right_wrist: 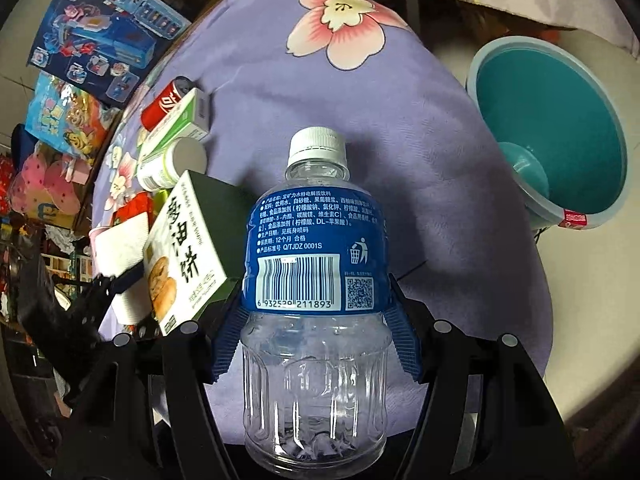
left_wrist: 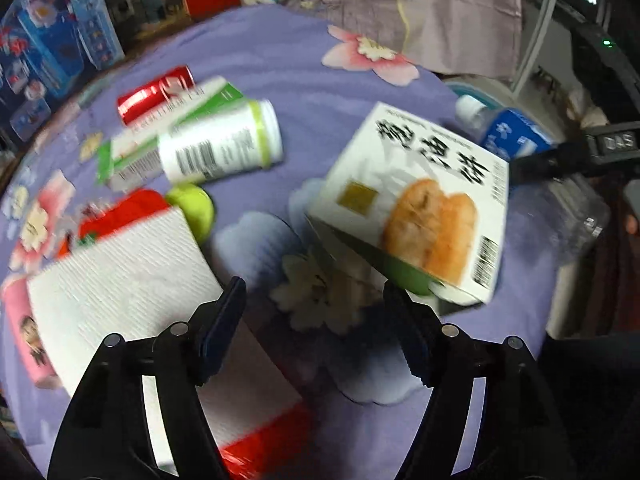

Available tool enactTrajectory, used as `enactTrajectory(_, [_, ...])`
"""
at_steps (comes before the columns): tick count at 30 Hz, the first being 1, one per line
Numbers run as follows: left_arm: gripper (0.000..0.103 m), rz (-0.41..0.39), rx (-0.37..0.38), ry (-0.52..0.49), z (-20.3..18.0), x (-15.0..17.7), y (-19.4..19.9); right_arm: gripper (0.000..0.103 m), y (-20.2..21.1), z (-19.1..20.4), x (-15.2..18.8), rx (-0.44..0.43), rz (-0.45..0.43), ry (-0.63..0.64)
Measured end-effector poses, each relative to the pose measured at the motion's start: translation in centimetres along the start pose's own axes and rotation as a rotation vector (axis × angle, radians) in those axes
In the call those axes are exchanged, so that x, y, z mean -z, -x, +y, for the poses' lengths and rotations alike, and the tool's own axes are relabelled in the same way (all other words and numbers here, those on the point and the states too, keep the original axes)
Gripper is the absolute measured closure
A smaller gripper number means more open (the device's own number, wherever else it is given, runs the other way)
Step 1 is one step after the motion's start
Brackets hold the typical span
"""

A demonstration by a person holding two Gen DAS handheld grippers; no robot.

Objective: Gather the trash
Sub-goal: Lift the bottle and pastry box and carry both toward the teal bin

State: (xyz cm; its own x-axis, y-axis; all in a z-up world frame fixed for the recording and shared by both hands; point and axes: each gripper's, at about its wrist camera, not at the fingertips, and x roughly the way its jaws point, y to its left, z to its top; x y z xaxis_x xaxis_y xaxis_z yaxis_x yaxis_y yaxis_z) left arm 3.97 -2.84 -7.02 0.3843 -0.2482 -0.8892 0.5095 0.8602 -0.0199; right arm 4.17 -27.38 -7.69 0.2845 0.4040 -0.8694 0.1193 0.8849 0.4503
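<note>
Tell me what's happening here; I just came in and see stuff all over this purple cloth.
A person with a gripper in each hand is collecting trash. The right gripper holds an empty plastic bottle, jaws clamped on its blue label, with a teal bin beyond the table's edge. The left gripper has open jaws over the floral cloth, nothing between them, beside a tilted pastry box. A red can and a white bottle lie uncollected.

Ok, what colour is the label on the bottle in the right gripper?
Blue with white print, on the clear bottle; clearest in the right wrist view.
</note>
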Motion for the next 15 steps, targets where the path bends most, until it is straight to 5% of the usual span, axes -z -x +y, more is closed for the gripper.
enactTrajectory(7, [0.031,-0.025,0.149,0.047,-1.9,1.7,2.2,0.041,0.3,0.3,0.0,0.009,-0.005,0.000])
enactTrajectory(15, [0.033,0.011,0.198,0.118,-4.9,0.2,0.1,0.041,2.1,-0.8,1.2,-0.019,-0.047,-0.015])
